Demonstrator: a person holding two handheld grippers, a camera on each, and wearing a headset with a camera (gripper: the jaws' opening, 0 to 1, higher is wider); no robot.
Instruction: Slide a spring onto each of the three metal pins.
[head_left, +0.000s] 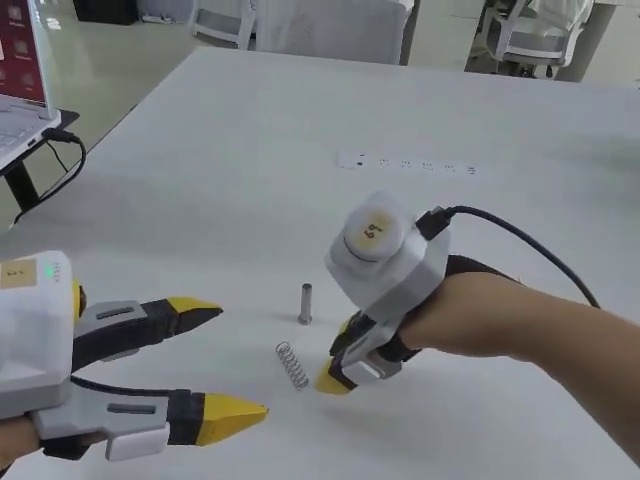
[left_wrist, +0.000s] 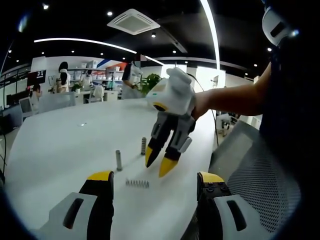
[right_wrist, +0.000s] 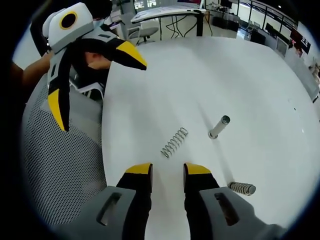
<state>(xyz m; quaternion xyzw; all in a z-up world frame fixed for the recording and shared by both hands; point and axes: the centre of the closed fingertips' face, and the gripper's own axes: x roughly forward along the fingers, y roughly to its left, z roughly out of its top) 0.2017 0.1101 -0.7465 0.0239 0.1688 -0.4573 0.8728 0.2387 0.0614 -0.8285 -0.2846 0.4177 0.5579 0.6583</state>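
On the white table (head_left: 250, 150), a single metal pin (head_left: 306, 303) stood upright, and a spring (head_left: 292, 365) lay on its side just in front of it, nearer the person. The right gripper (head_left: 336, 378) was tipped down at the table with its yellow tips just beside the spring's near end, close to it but apart. Its jaws were narrowly parted, and the right gripper view showed bare tabletop between them, with the spring lying slantwise a little ahead and the pin off beyond to the right. A second spring (right_wrist: 242, 188) lay on the table close beside the right jaw in that view. The left gripper (head_left: 225, 358) hovered at the lower left of the head view, its jaws spread wide and pointing toward the spring and the pin, well apart from both. Farther across the table lay a white power strip (head_left: 405, 162), and an open laptop (head_left: 18, 70) sat off the table's left edge. A grey mesh chair (right_wrist: 55, 165) showed beside the table's near edge in the right gripper view.
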